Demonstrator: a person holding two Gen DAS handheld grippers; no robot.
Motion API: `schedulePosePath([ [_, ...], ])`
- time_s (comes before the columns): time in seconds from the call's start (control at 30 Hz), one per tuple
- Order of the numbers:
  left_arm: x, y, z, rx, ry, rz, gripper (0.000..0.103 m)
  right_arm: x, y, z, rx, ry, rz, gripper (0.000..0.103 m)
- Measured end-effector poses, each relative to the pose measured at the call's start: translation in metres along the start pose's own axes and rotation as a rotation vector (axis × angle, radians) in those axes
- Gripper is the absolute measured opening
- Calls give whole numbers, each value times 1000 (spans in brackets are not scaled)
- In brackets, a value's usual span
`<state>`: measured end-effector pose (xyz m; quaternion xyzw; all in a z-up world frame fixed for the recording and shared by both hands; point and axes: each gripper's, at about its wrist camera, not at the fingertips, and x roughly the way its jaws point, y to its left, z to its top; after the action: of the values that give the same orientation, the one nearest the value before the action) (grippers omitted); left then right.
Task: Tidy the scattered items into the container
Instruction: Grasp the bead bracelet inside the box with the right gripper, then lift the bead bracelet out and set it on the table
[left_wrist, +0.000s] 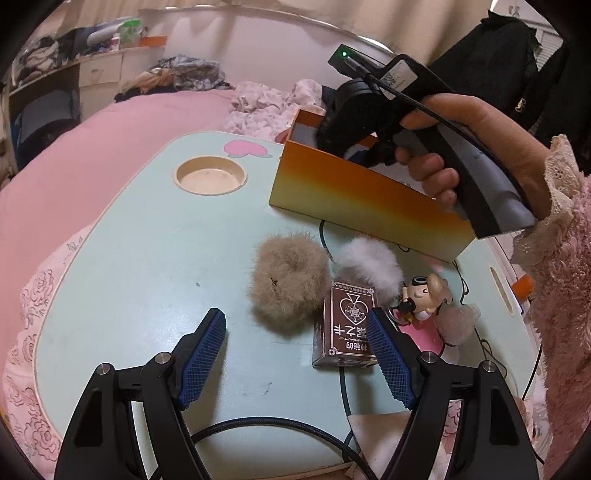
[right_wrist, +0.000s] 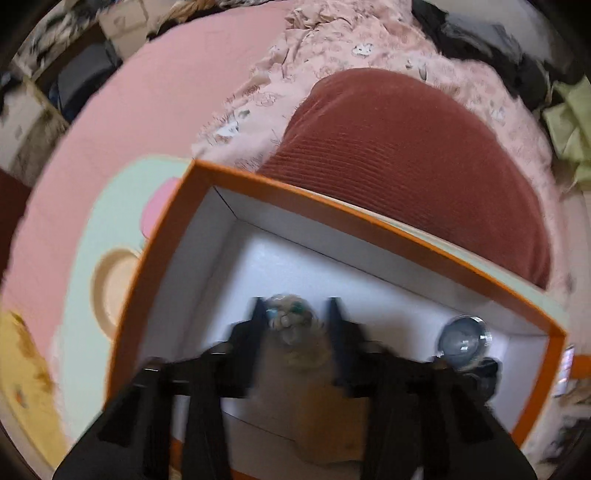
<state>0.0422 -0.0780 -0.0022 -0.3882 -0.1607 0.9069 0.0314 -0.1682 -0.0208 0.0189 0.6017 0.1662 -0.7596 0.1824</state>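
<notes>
My right gripper (right_wrist: 295, 325) points almost straight down into the orange box (right_wrist: 369, 218), jaws narrow, with a small tan furry keyring (right_wrist: 295, 328) sitting between them over the white floor. The picture is smeared, so I cannot tell whether the pads press on it or have let it go. A round grey trinket (right_wrist: 463, 341) lies in the box already, to the right of my fingers.

My left gripper (left_wrist: 295, 354) hangs wide and empty on the near side of the box, over the mint-green table (left_wrist: 147, 258). Nearest to it are the tan fur scrunchie (left_wrist: 288, 280) and the brown card pack (left_wrist: 345, 325), whose long axis runs away from me towards the box. The white scrunchie (left_wrist: 369, 264) lies just short of the box wall, and the little doll charm (left_wrist: 424, 295) with its pink pompom (left_wrist: 458, 321) sits nearer than the box's right end. So the left hand looks the closer one for the next pick.

The table stands on a pink bed (left_wrist: 110, 147), with rumpled clothes (left_wrist: 188, 72) beyond the box.
</notes>
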Motion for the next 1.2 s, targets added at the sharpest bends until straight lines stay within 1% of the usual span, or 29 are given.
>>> schedulePosePath([
  [0.07,0,1,0,-2,2,0,78,-2,-4,-2,14,11,41,16],
  [0.17,0,1,0,-4,1,-2,78,-11,-9,-5,17,-11,54,16],
  [0.23,0,2,0,-8,1,-2,78,-24,-13,-7,23,-41,72,16],
  [0.33,1,4,0,-13,3,-2,78,-57,-22,-15,34,-113,121,16],
  [0.47,0,4,1,-16,2,0,78,-106,-27,-50,-2,-243,175,16],
  [0.57,1,3,1,-11,4,5,78,-123,-34,-96,-36,-324,191,16],
  [0.63,2,1,2,0,9,11,78,-120,-41,-122,-34,-339,198,16],
  [0.7,3,-2,2,13,15,20,78,-106,-48,-151,2,-348,193,16],
  [0.77,5,-5,1,26,22,28,78,-91,-54,-168,30,-353,167,16],
  [0.83,5,-7,1,34,24,38,78,-73,-59,-181,57,-343,176,16],
  [0.9,6,-9,1,44,27,49,78,-58,-64,-191,84,-333,221,16],
  [0.97,6,-10,0,52,30,55,78,-49,-69,-196,119,-342,229,17],
  [1.03,5,-12,0,58,29,59,78,-48,-73,-197,151,-394,227,20],
  [1.07,5,-13,0,61,28,61,78,-49,-74,-197,152,-426,242,24],
  [1.1,5,-13,0,62,27,62,78,-51,-75,-198,154,-445,251,32],
  [1.2,4,-14,0,65,29,64,78,-58,-75,-205,169,-505,263,33],
])
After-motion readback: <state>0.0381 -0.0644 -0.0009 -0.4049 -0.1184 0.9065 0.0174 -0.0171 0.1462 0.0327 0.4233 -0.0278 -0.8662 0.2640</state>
